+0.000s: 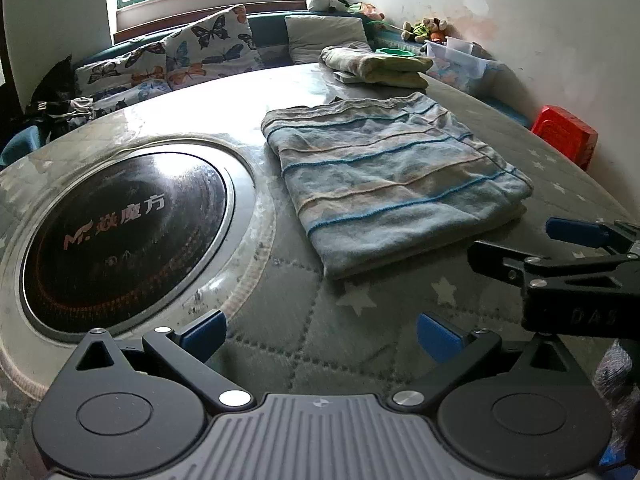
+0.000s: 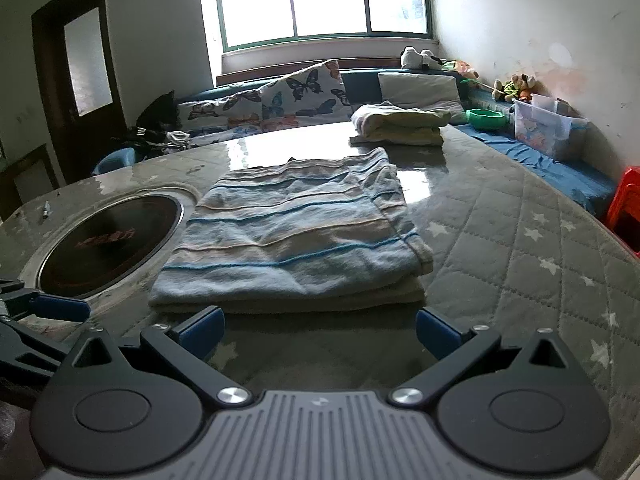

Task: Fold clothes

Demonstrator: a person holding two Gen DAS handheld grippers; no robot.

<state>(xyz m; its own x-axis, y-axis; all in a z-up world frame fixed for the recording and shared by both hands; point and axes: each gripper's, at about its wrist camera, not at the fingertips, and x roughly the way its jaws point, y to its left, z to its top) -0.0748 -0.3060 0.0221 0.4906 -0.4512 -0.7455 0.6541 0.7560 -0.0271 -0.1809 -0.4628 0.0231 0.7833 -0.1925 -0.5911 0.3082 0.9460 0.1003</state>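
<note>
Nearest the lens in both wrist views are black two-finger grippers with blue pads, each held low over the near edge of a round table covered in grey quilted cloth printed with white stars point(image 2: 520, 240). On the left, the left gripper point(image 1: 320, 336) has its fingers spread wide apart, gripping nothing; its blue fingertips point(image 1: 204, 334) hang just above the cloth, near the rim of a round black glass hotplate with a metal ring point(image 1: 120, 240) that is sunk into the left part of the table. Red and white characters are printed on the glass.

Moving right, the folded towel with pale blue, beige and bright blue stripes point(image 2: 288, 236) lies flat near the middle of the table, just beside the hotplate's right rim, its layers stacked in a tidy rectangle. Neither gripper touches it. Directly before its near edge sits the right gripper point(image 2: 320, 334), fingers likewise spread wide and empty; in the left wrist view this gripper point(image 1: 560, 248) reaches in from the right edge, beside the towel's near right corner.

Toward the far edge of the table, right of centre, rests a folded pale yellow and grey cloth bundle point(image 2: 400, 124), well apart from the striped towel. Beyond the table stand butterfly-print cushions point(image 2: 296, 96) under a green-framed window point(image 2: 320, 0), and at the far right a red plastic stool point(image 1: 568, 134)
</note>
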